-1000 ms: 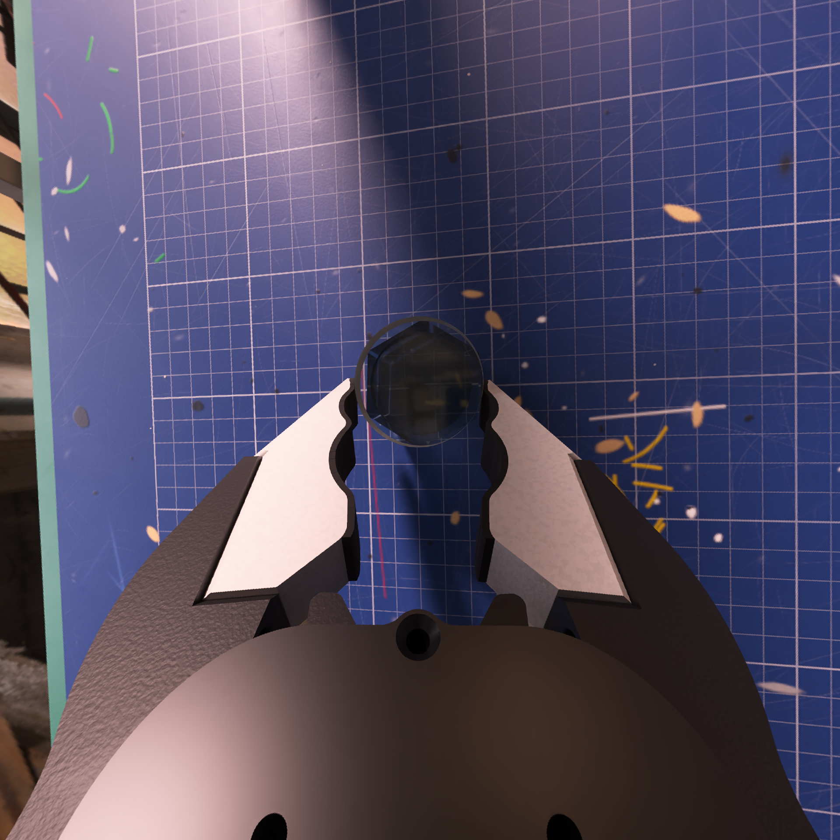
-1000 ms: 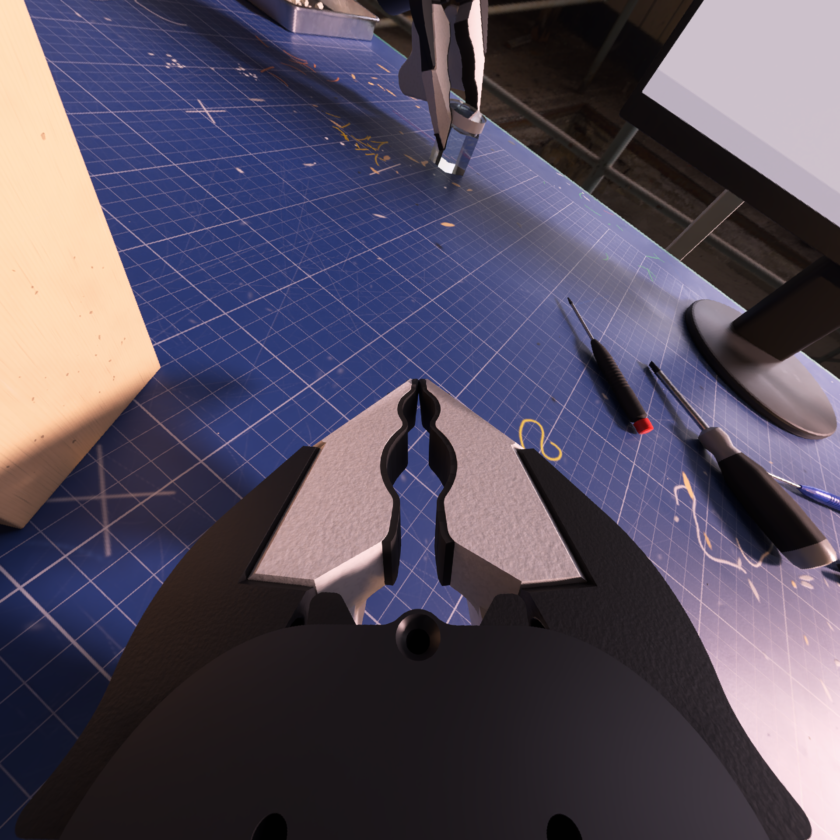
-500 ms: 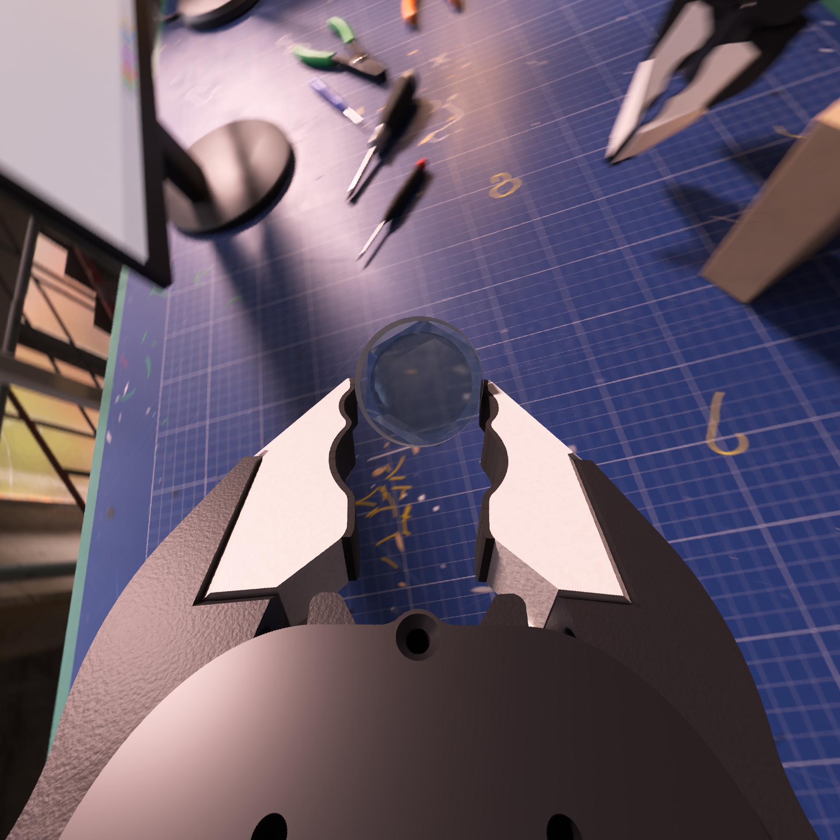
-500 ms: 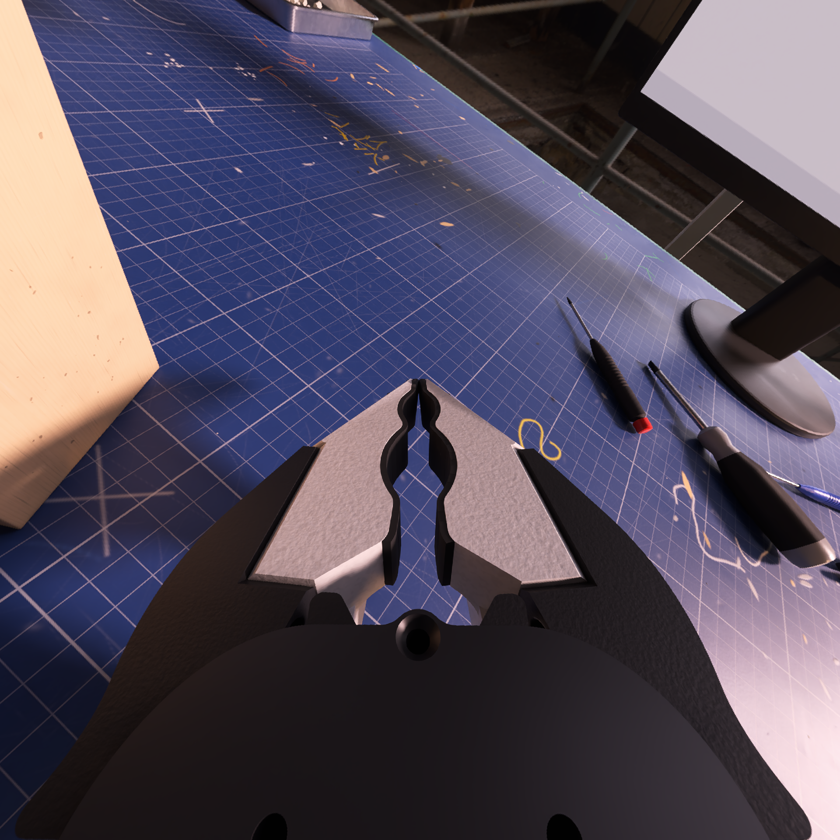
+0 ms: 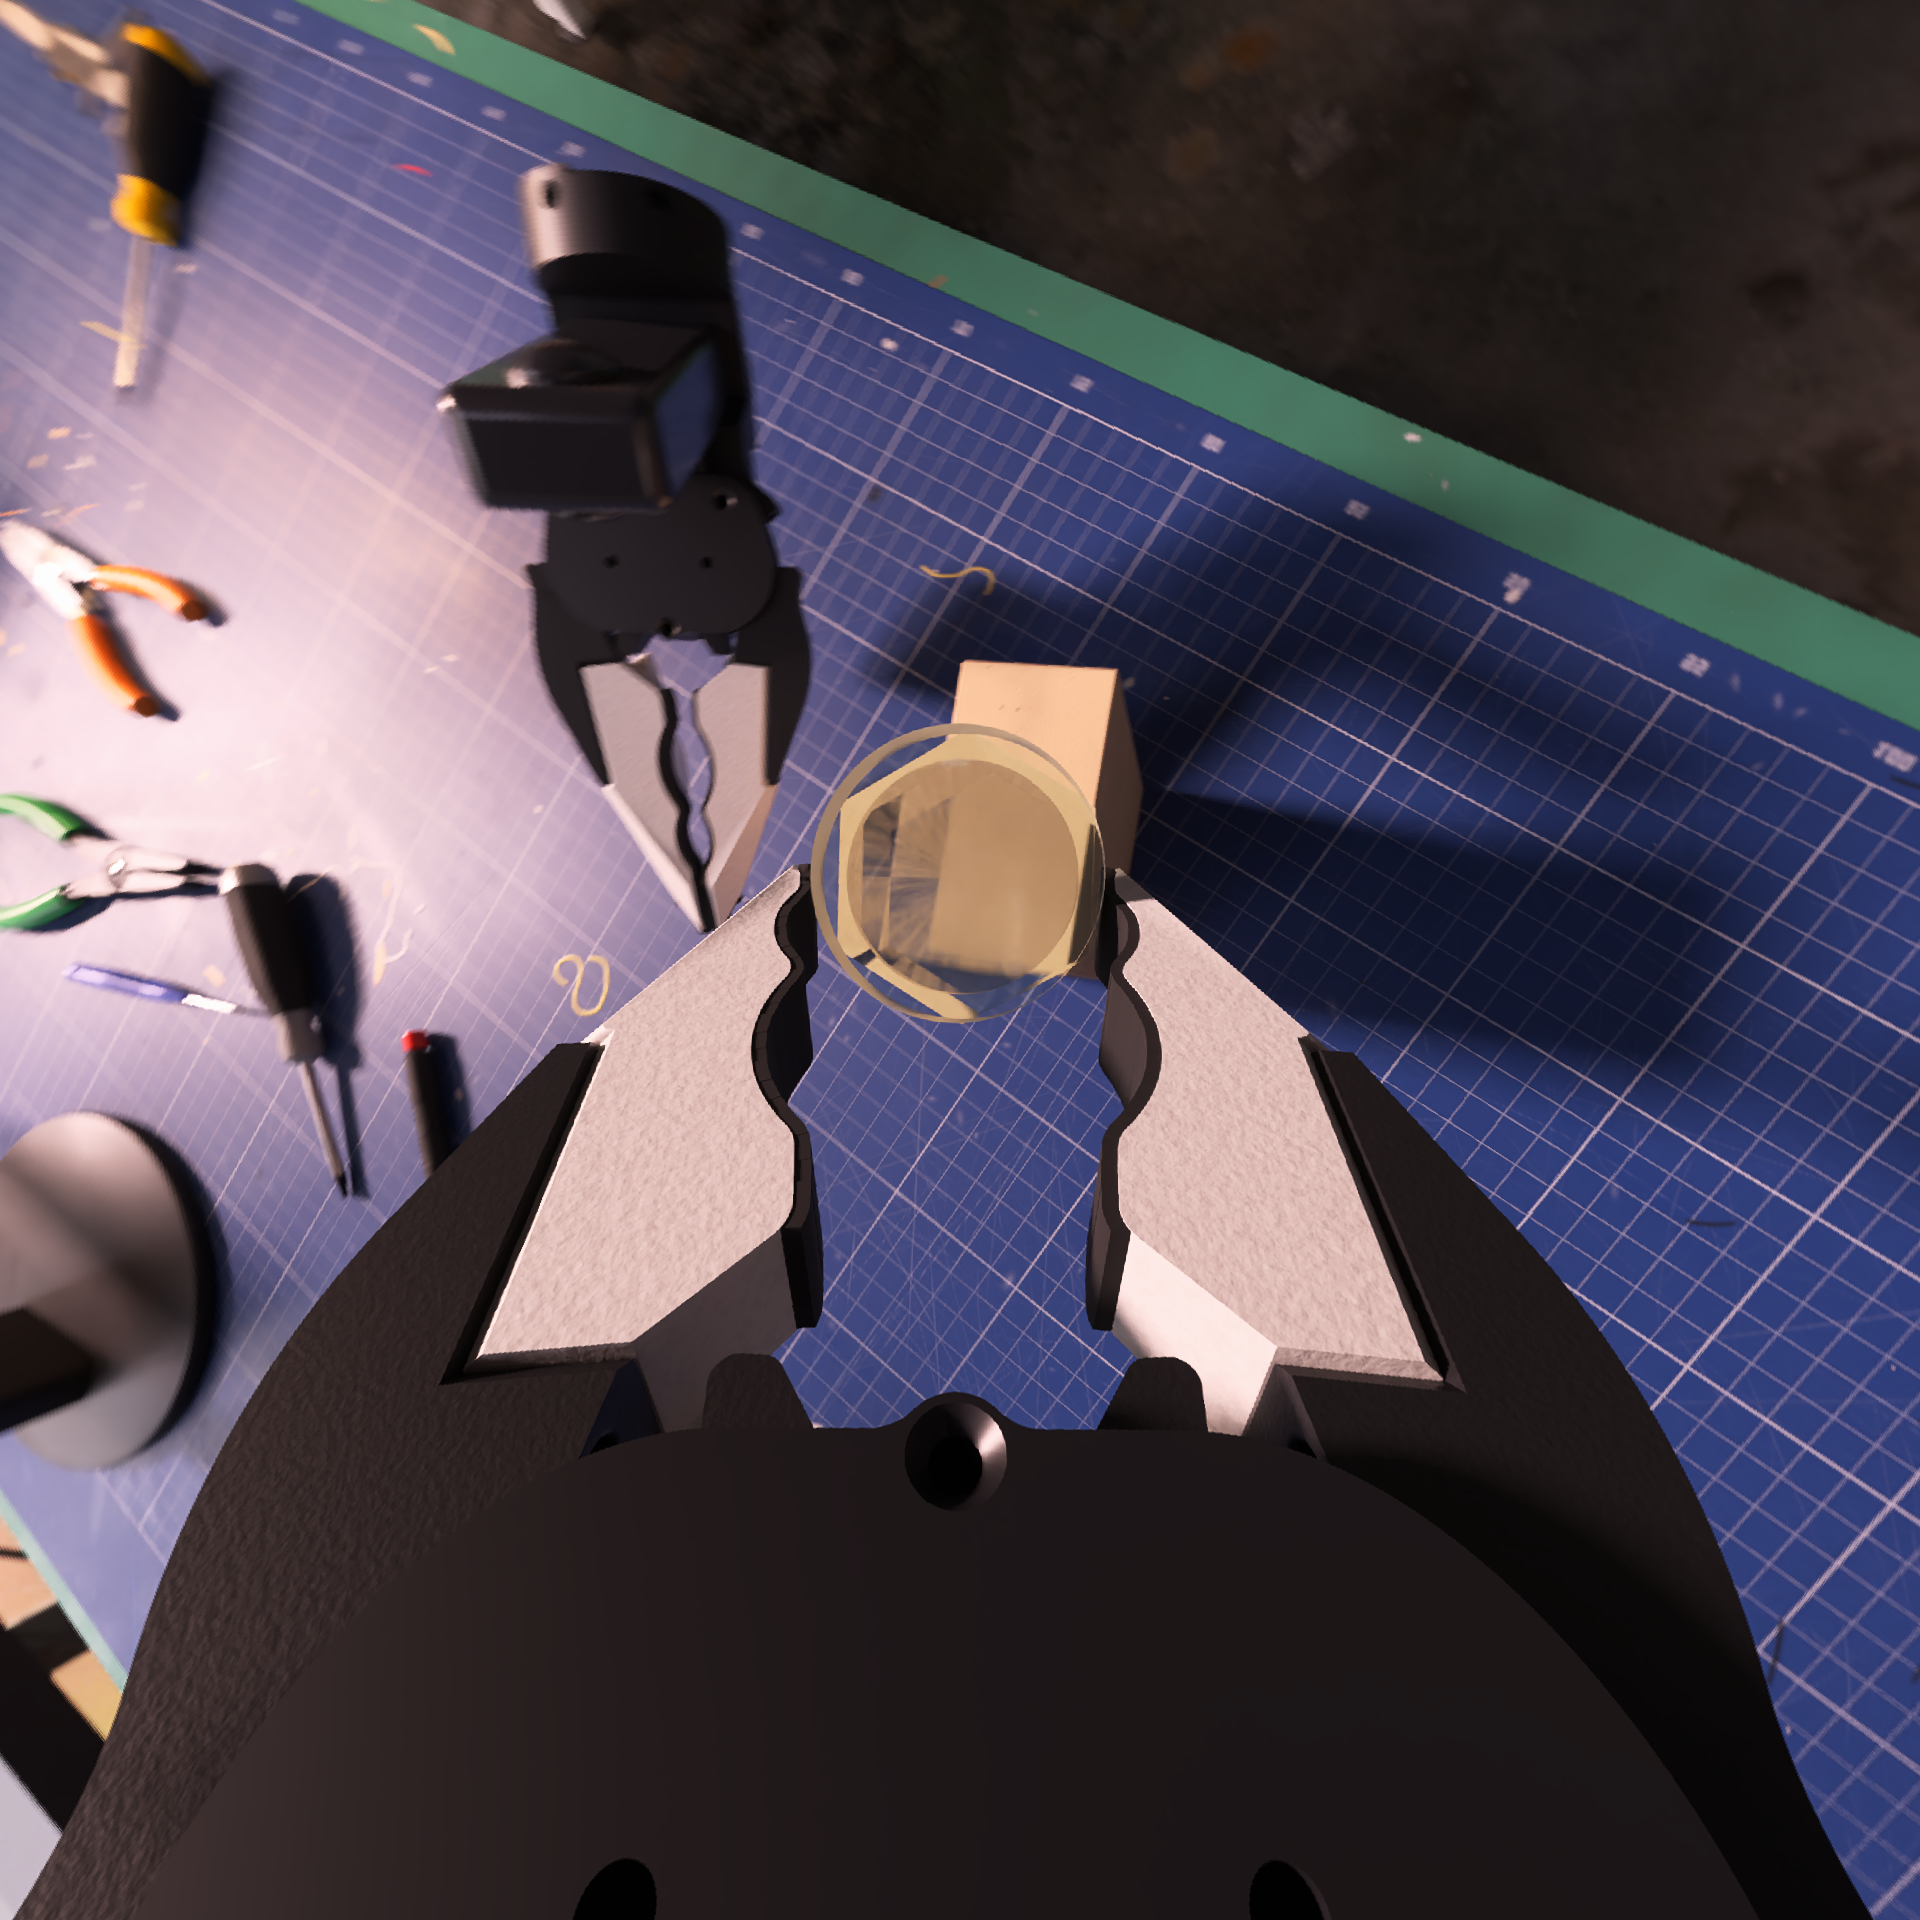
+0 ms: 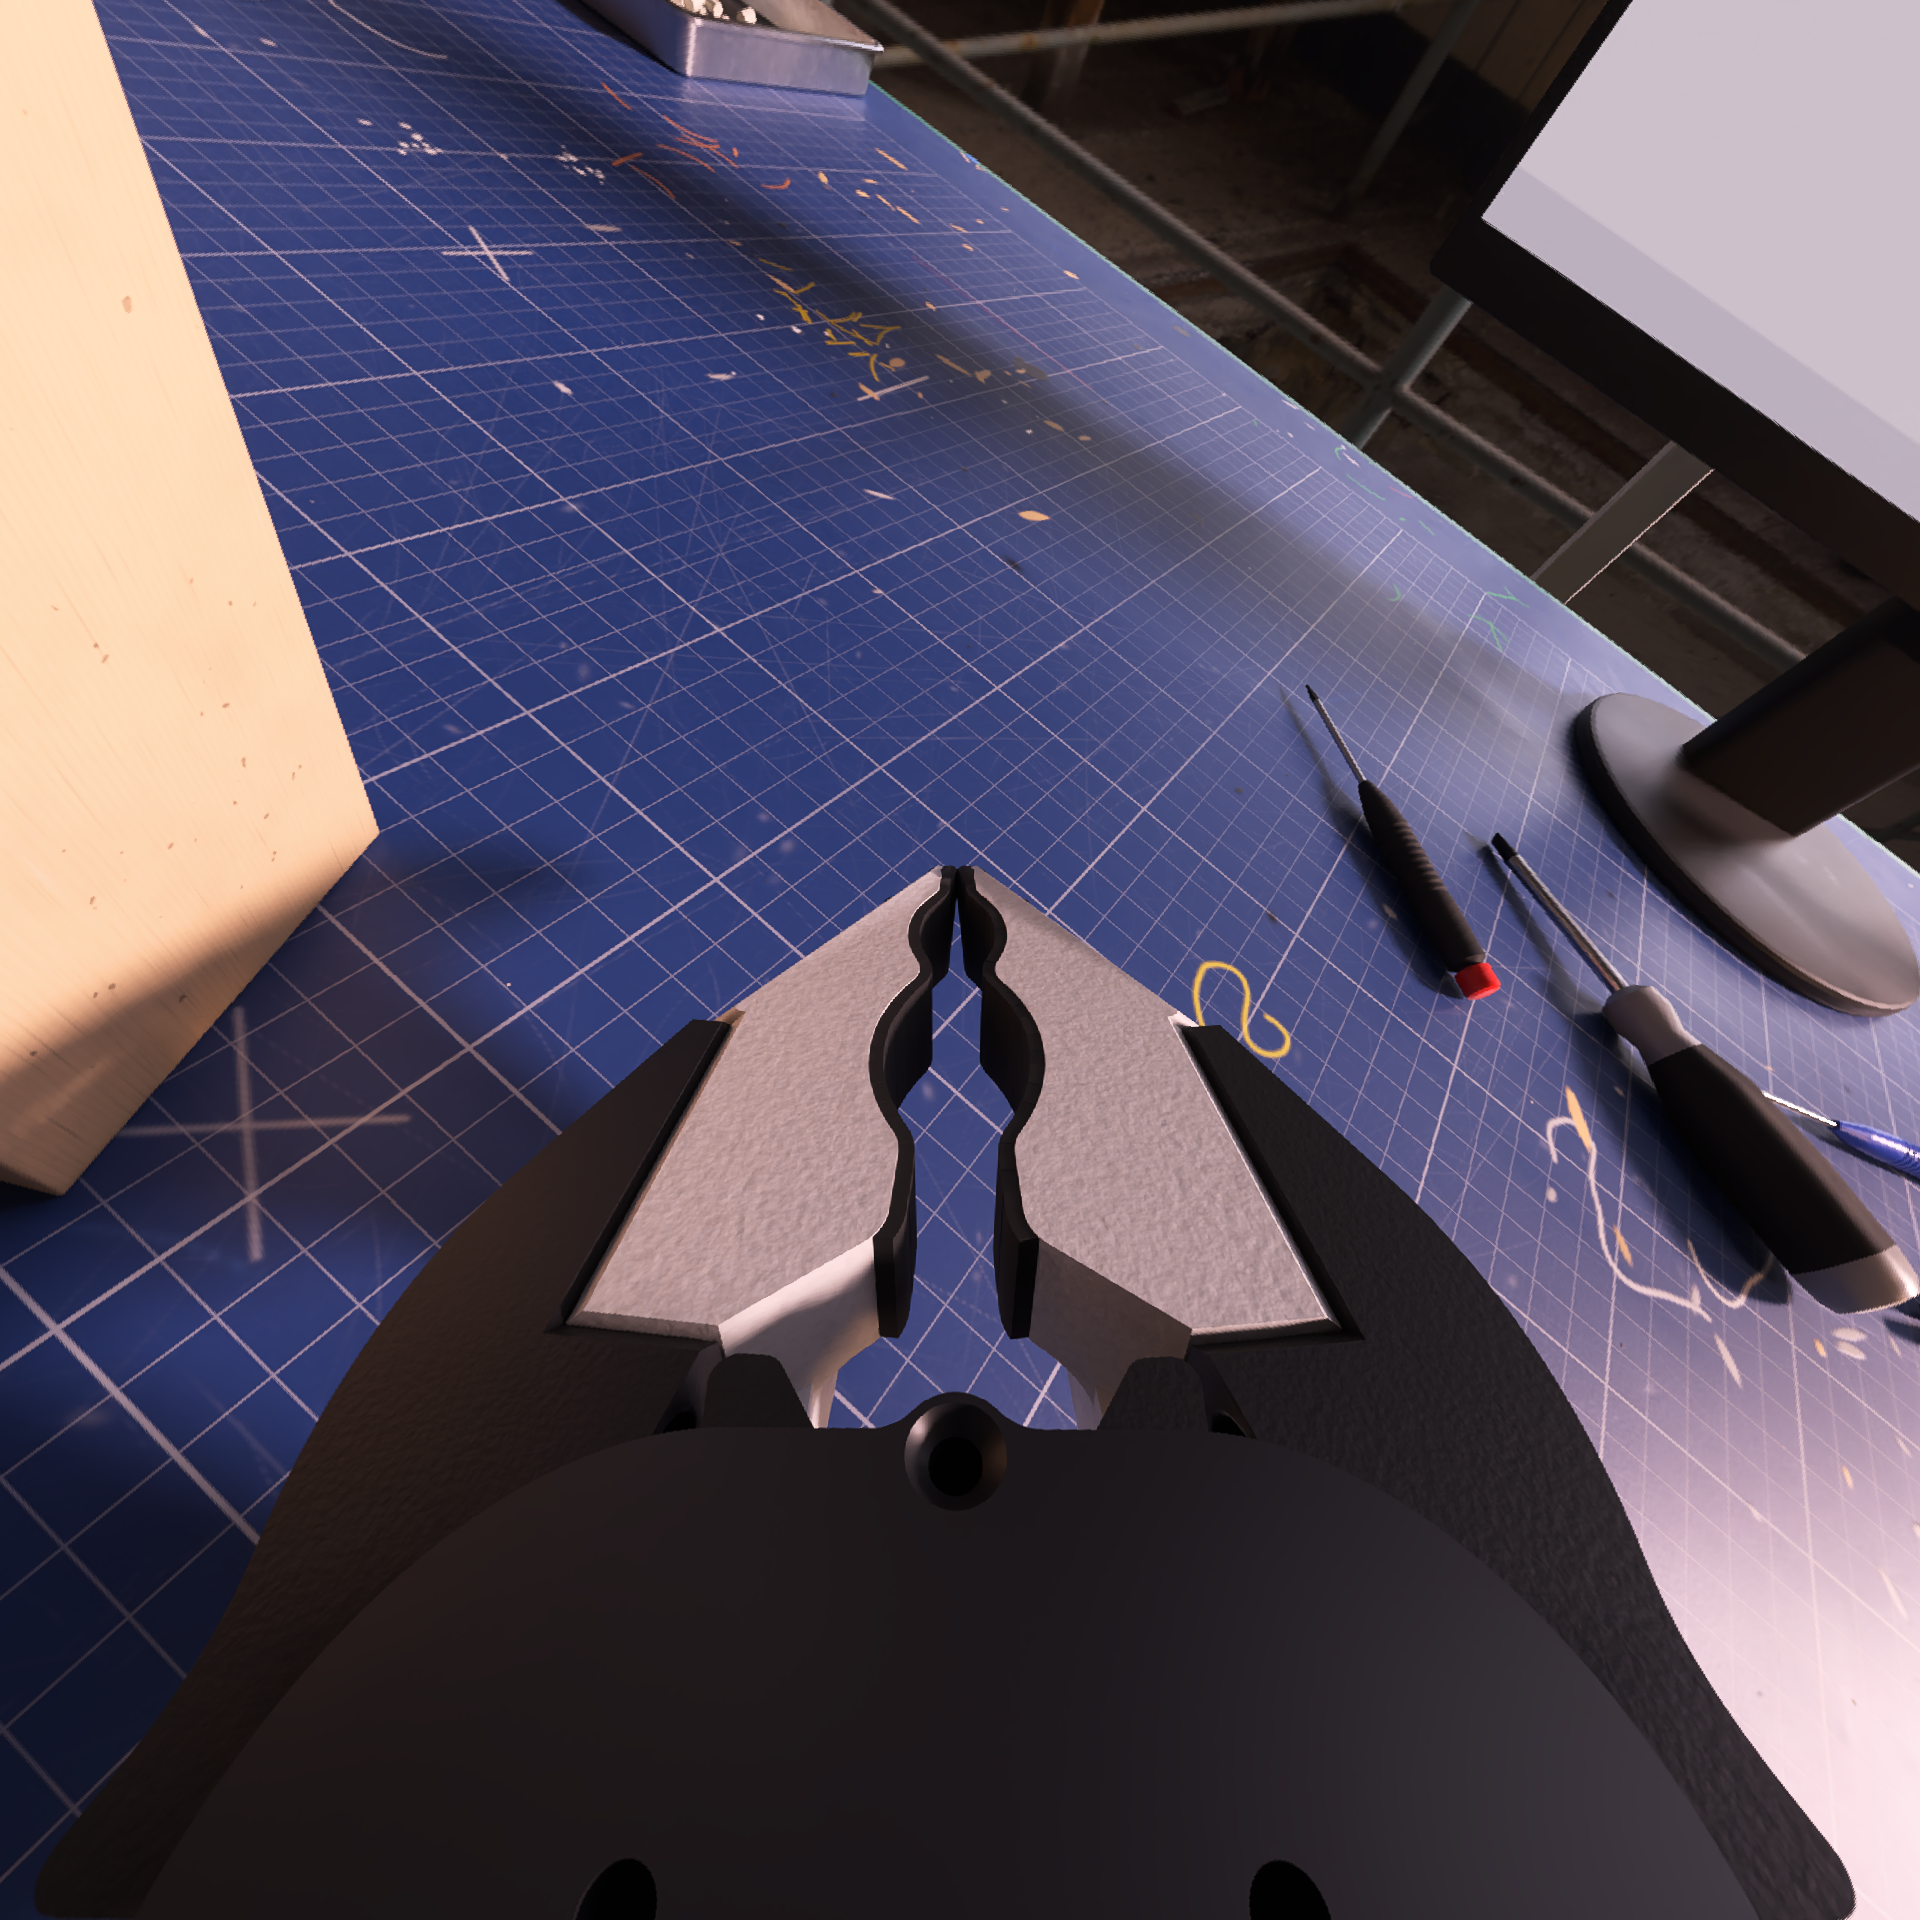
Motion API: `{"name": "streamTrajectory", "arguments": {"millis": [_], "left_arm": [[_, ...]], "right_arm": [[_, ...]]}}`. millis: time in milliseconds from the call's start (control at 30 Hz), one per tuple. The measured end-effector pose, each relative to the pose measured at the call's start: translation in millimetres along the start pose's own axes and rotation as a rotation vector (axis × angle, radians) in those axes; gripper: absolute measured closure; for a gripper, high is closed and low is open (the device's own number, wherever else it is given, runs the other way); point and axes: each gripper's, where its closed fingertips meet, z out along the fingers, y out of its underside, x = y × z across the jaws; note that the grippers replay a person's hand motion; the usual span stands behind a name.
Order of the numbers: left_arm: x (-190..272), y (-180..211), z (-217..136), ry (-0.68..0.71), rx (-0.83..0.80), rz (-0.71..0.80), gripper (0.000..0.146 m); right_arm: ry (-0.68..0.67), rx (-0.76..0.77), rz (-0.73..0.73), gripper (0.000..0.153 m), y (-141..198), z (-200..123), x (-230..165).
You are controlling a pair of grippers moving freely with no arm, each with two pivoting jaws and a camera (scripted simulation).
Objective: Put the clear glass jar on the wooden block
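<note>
My left gripper (image 5: pixel 956 896) is shut on the clear glass jar (image 5: pixel 956 873), held by its sides and seen from above, high over the blue cutting mat. The wooden block (image 5: pixel 1049 712) stands on the mat right below and beyond the jar, partly hidden behind it. In the right wrist view the block (image 6: pixel 135 623) is a tall pale face at the left. My right gripper (image 6: pixel 957 875) is shut and empty, low over the mat to the right of the block. It also shows in the left wrist view (image 5: pixel 707 914), left of the block.
Screwdrivers (image 6: pixel 1403 842) (image 6: pixel 1756 1132) and a monitor stand base (image 6: pixel 1745 862) lie right of my right gripper. Pliers (image 5: pixel 104 623), green-handled cutters (image 5: pixel 52 862) and a yellow-banded screwdriver (image 5: pixel 156 135) lie at the left. A metal tray (image 6: pixel 769 42) sits at the far edge. The mat's green border (image 5: pixel 1247 395) runs behind the block.
My left gripper has lifted the jar off the mat and swung across with it, so the block now lies under the jar. My right gripper has not moved.
</note>
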Motion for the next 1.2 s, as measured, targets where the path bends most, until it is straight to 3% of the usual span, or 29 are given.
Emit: {"name": "streamTrajectory", "arguments": {"millis": [400,567,867,1033,1200], "left_arm": [[11.8,0.9,42.7,0.183,-0.144,0.102,0.092],[12.1,1.1,43.2,0.201,-0.057,0.081,0.092],[6.7,-0.1,44.4,0.163,-0.052,0.067,0.092],[3.1,-4.1,38.2,0.126,-0.033,0.048,0.076],[-6.6,-4.0,10.2,-0.009,0.013,-0.011,0.064]], "right_arm": [[-0.007,-0.004,-0.001,0.153,0.3,0.7,-1.1],[-0.008,-0.005,-0.002,0.153,0.4,0.9,-1.3],[-0.01,-0.006,-0.003,0.153,0.5,1.2,-1.7],[-0.011,-0.006,-0.003,0.153,0.4,1.1,-1.8],[-0.01,-0.005,-0.001,0.153,0.3,1.1,-1.5]]}}
